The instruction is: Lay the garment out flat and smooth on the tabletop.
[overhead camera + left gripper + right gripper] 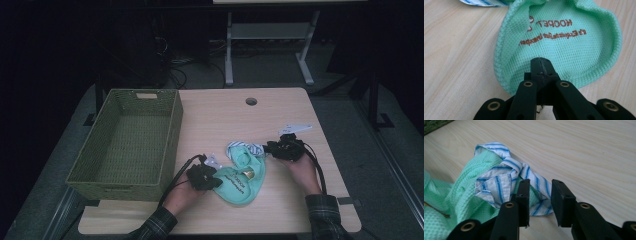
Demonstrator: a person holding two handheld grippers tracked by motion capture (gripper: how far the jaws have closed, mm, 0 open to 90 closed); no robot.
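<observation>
- My left hand-held gripper (540,65) is clamped on the near edge of the mint green cloth (241,181), jaws pressed together with the waffle fabric pinched between them, pinning that end to the surface (210,120).
- The cloth lies crumpled in the middle of the surface, between my two hands, its long axis running from the left hand-held gripper (202,176) up and to the right towards the other one.
- At that far end sits the blue-and-white striped edging (506,180), bunched into a loose fold.
- My right hand-held gripper (539,195) is partly open and holds nothing; the striped fold lies just ahead of its tips and a little to the left, brushing the left jaw, while the right jaw stands over bare wood.
- So the right hand is plainly the nearer one to the stripes; I judge a small nudge forward and left is needed before the pinch.
- The green woven basket (172,130) stands to the left, nearest my left hand.
</observation>
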